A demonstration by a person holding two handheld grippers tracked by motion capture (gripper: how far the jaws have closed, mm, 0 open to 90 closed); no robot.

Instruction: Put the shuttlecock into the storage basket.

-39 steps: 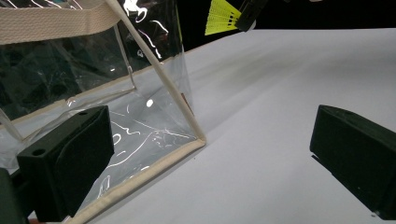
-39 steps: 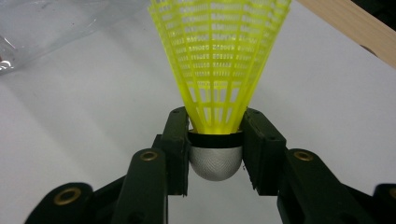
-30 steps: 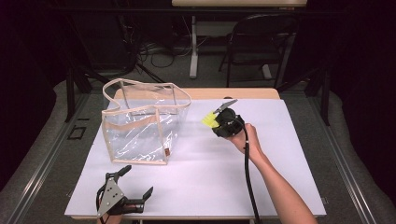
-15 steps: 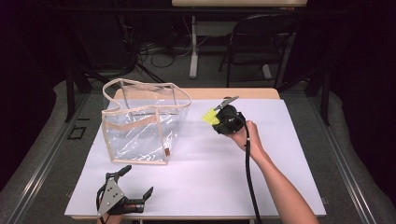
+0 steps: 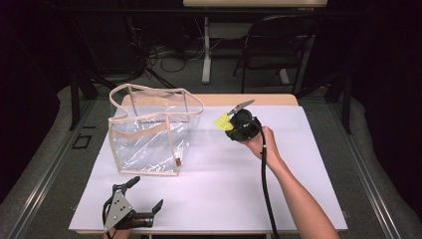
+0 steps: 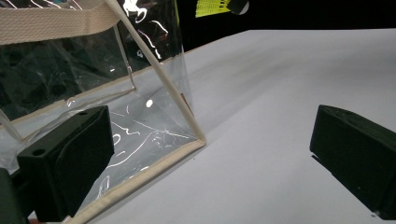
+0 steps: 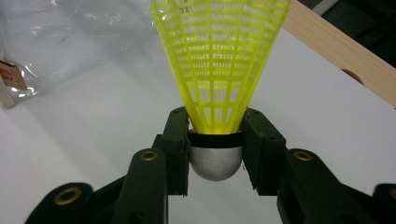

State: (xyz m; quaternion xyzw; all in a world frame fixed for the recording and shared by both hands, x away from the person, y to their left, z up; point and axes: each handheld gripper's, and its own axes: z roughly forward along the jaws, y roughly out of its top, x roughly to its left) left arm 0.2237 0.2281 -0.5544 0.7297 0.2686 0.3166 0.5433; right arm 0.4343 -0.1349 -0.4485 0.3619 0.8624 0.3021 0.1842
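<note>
Shuttlecock (image 7: 217,70): yellow plastic mesh skirt, slightly glossy; rounded silver-grey cap with fine dimpled texture, black band above it. Right hand-held gripper (image 7: 215,156): matt black plastic, brass-coloured rivets. Left hand-held gripper (image 5: 133,208): matt black blocks, grey metal-looking plate. Bag (image 5: 149,132): clear glossy plastic film, crinkled, reflective; beige woven cloth trim and strap. Bench (image 5: 224,189): smooth matt white sheet, bare light wood strip at far edge.
</note>
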